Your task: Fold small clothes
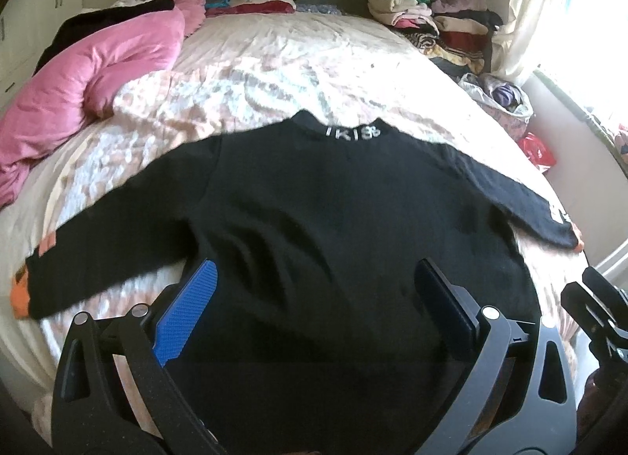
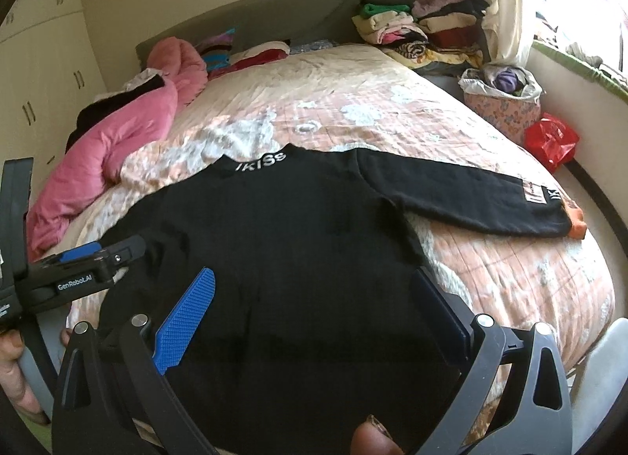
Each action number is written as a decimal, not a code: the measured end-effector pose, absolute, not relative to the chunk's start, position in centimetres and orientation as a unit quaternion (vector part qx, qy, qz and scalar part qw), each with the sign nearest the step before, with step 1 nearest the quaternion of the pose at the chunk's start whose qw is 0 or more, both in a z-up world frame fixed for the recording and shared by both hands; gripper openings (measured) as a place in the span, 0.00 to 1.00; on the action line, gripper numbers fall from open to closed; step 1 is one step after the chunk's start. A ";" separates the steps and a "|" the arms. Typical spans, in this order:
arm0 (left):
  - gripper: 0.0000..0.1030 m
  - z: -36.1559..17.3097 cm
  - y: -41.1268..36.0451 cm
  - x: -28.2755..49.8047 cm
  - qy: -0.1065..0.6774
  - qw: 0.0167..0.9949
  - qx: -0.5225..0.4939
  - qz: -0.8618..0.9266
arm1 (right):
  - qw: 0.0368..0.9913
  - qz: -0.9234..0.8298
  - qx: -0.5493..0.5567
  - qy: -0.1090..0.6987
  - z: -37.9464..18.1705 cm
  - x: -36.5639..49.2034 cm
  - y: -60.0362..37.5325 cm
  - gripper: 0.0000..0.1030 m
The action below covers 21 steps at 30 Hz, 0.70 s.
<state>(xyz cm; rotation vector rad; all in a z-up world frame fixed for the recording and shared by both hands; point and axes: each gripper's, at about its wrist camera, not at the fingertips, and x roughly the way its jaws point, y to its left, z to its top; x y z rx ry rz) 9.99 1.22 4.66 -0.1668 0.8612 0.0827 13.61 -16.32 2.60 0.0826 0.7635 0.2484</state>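
Black long-sleeved knit sweater (image 1: 314, 219) with white lettering on its collar lies spread flat on the near half of a bed covered by a peach-and-white floral quilt (image 2: 353, 94), collar pointing toward the headboard and both sleeves stretched out sideways. At far left stand cream wardrobe doors (image 2: 47, 94) with dark handles. Next comes a bunched pink padded duvet (image 1: 98, 74) along the left edge of the bed, with a dark garment lying on it. The sweater's left sleeve ends in an orange cuff (image 1: 21, 294) near the quilt's left edge. The left gripper (image 1: 314, 278) hovers over the lower body of the sweater with its blue-padded fingers spread wide apart, holding nothing. Behind it, a grey-green upholstered headboard (image 2: 274, 11) backs striped and red folded items. The right gripper (image 2: 314, 290) is likewise over the sweater's hem area, its fingers wide apart and empty. Right of the headboard sits a heap of folded clothes (image 2: 424, 27) in green, cream, red and black. The right sleeve, with a white patch near its orange cuff (image 2: 577, 225), reaches toward the bed's right edge. Beyond the bed are a floral fabric basket (image 2: 506, 102) stuffed with clothes, a red plastic bag (image 2: 551, 141), a pale curtain (image 1: 530, 11) and a bright window.
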 end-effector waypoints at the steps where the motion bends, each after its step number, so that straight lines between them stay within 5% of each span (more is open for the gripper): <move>1: 0.92 4.9 1.2 10.3 0.413 0.906 -0.080 0.040 | 0.920 0.120 0.041 0.371 2.7 14.0 -16.4 0.96; 21: 0.92 6.7 1.2 18.2 0.400 0.912 -0.088 0.036 | 0.925 0.014 0.122 0.360 3.6 22.1 -24.7 0.96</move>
